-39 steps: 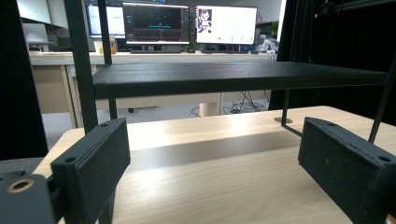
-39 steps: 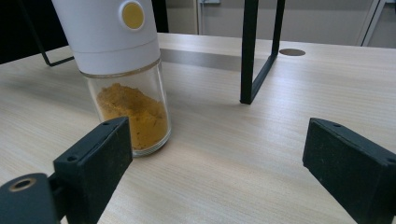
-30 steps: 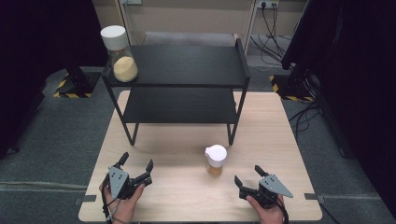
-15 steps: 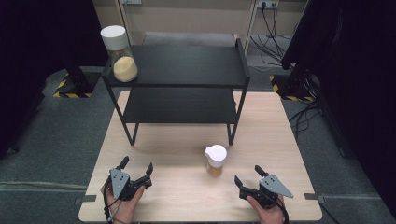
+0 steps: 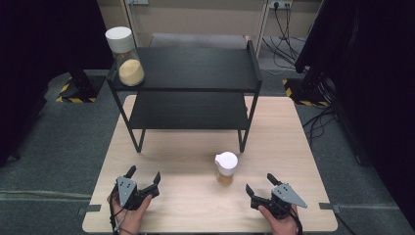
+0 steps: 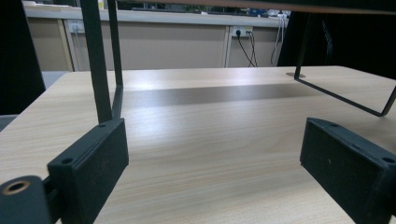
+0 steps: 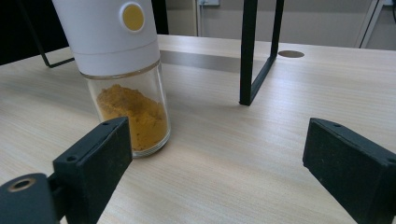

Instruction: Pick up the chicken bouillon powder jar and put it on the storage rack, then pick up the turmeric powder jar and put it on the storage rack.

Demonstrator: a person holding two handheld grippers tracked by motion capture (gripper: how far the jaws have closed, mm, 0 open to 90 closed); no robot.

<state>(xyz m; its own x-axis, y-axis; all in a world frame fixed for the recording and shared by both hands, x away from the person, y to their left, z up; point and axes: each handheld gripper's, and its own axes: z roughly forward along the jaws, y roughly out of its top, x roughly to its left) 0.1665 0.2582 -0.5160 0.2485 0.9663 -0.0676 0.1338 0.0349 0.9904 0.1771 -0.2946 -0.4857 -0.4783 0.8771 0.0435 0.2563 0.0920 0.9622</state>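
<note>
Both jaws are being held wide apart, nothing gripped: right gripper (image 5: 260,187) just beside the spice jar (image 5: 226,167), left gripper (image 5: 144,177) barely shifted since before.

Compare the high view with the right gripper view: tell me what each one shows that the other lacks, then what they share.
High view alone: the tall jar with pale powder at the top shelf's left corner, the whole black two-tier shelf, the left gripper with jaws apart, both hands, and the grey floor.

Right gripper view alone: the yellow dot on the small jar's white cap, and a round hole in the tabletop.

Shared: the small spice jar of orange-brown powder standing on the wooden table, the shelf's front right leg, and the right gripper, open and clear of the jar.
</note>
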